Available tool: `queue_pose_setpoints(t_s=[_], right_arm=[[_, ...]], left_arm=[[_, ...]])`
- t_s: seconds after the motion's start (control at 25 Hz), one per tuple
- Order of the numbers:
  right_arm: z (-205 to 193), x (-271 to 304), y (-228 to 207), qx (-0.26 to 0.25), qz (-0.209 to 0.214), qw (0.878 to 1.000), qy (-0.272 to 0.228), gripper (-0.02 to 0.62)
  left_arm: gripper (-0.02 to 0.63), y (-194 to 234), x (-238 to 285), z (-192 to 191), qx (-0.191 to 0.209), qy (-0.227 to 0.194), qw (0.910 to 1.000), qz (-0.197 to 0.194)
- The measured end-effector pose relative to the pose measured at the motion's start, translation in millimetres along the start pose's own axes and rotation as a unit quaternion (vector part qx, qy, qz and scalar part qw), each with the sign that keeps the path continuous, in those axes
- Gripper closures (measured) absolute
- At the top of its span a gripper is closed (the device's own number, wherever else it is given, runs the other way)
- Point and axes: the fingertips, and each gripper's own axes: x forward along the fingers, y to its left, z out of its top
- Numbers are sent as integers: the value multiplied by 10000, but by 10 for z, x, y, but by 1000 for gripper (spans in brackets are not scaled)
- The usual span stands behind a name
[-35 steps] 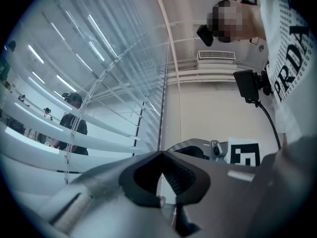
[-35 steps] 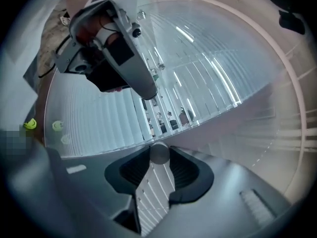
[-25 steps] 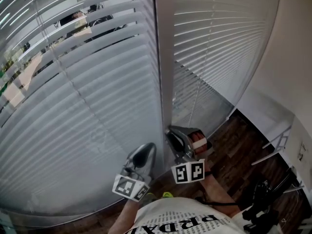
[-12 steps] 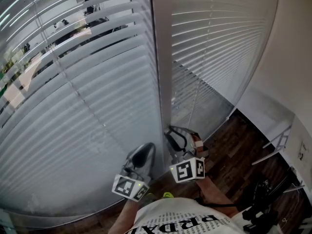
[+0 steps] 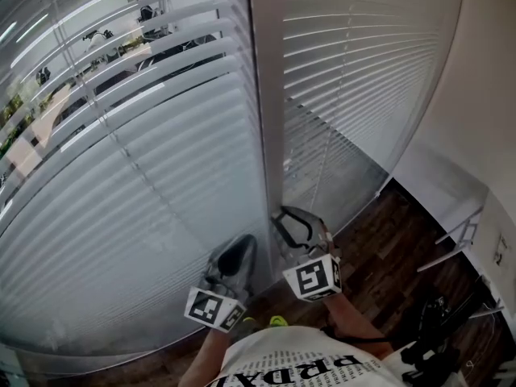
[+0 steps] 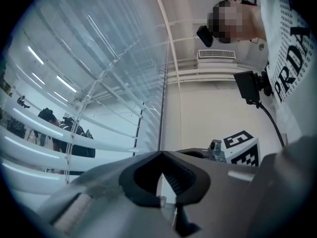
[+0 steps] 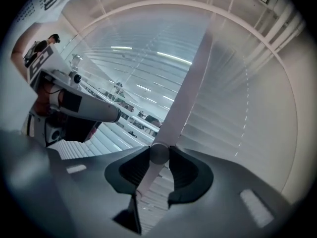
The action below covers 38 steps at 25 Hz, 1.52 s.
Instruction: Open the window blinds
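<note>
White slatted blinds [image 5: 145,176] hang left of a pale window post [image 5: 270,95], and a second set of blinds [image 5: 363,71] hangs to its right. Through the left blinds' upper slats I see a room beyond. My right gripper [image 5: 294,224] is at the foot of the post. In the right gripper view it [image 7: 159,152] is shut on the blinds' pale tilt wand [image 7: 190,83], whose round end sits between the pads. My left gripper [image 5: 238,252] hovers just left of it, in front of the left blinds. Its tips [image 6: 161,153] meet with nothing held.
Dark wood floor [image 5: 387,240] lies to the right, below a white wall [image 5: 484,95]. A metal frame [image 5: 459,236] and black gear [image 5: 435,329] stand at the lower right. The person's white shirt [image 5: 298,369] fills the bottom edge.
The right gripper has rolled about the wand, its marker cube turning. The left blinds' upper slats have tilted further open, showing more of the room behind. The left gripper stayed put.
</note>
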Motion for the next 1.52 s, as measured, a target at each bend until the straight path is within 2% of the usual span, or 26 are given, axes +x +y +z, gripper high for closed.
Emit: queue_pose_setpoints(t_s=[0.24,0.64,0.8,0.96,1.08,1.52], right_arm=[[-20,-3,-31,633,15,9980,-81,469],[-6,-7,-57,1307,-6,9911,-234,469],[10,0,-81,1883,62,9816,-303,468],[-4,3,-110,2132,38,9764,-346,468],[-24,4,-116,2504,83,9673,-406,468],[-66,-3,-126,2746,-4,9602,-520,466]], left_arm=[[615,0,6,-3,10,4,10000,5],[615,-9,8,-3,18,19,10000,-15],[615,-8,16,34,12,2,10000,-29],[615,-10,33,70,-36,-16,10000,-24],[615,1,22,35,35,30,10000,-34],[615,1,3,0,14,46,10000,-6]])
